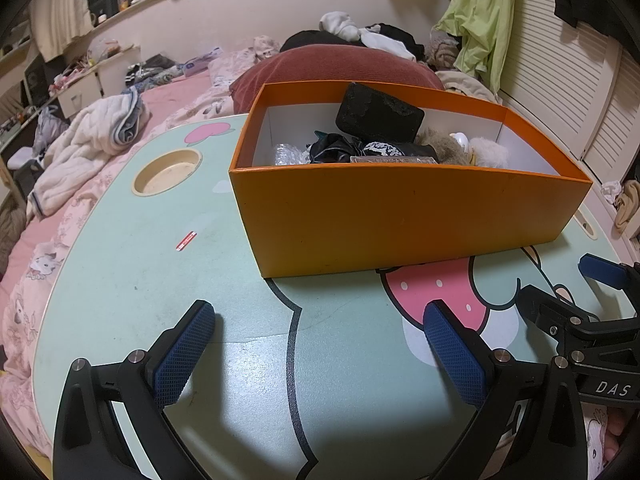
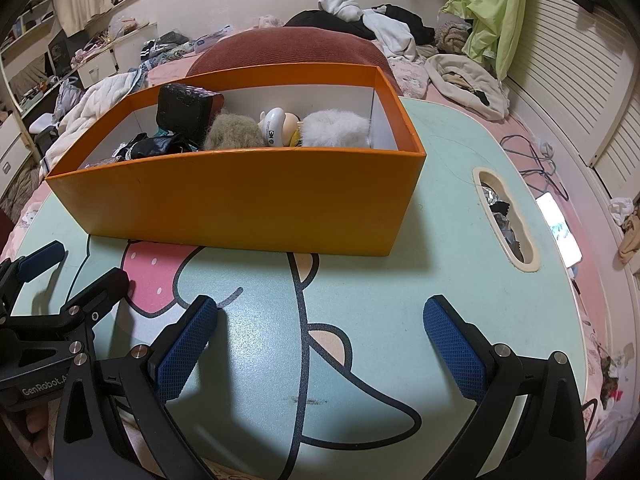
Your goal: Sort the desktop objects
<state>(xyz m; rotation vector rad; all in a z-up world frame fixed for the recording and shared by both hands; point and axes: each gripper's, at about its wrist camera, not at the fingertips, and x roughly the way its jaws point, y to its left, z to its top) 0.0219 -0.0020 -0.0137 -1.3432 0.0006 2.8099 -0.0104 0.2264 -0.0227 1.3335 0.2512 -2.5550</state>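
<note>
Your left gripper is wide open and holds nothing; your right gripper is the same, wide and empty; both hover low over the green table, side by side, and each one shows at the edge of the other's view.

The orange box stands on the table at 12 o'clock from both grippers, near but not touching them; inside it you can see a black case leaning at the back, dark crumpled wrappers, a brown fluffy ball, a white fluffy ball and a small white toy between the two balls.

On the open table I find almost nothing left to sort; only a small red and white strip lies at 10 o'clock from the left gripper, and it is flat, perhaps a sticker; I cannot tell.

In my judgement the sorting is near its end, or at a pause between two picks; the next move calls for you to check the table; if the strip is loose, approach it low with the left gripper and pinch at its edge, because a flat thing slips easily.
</note>
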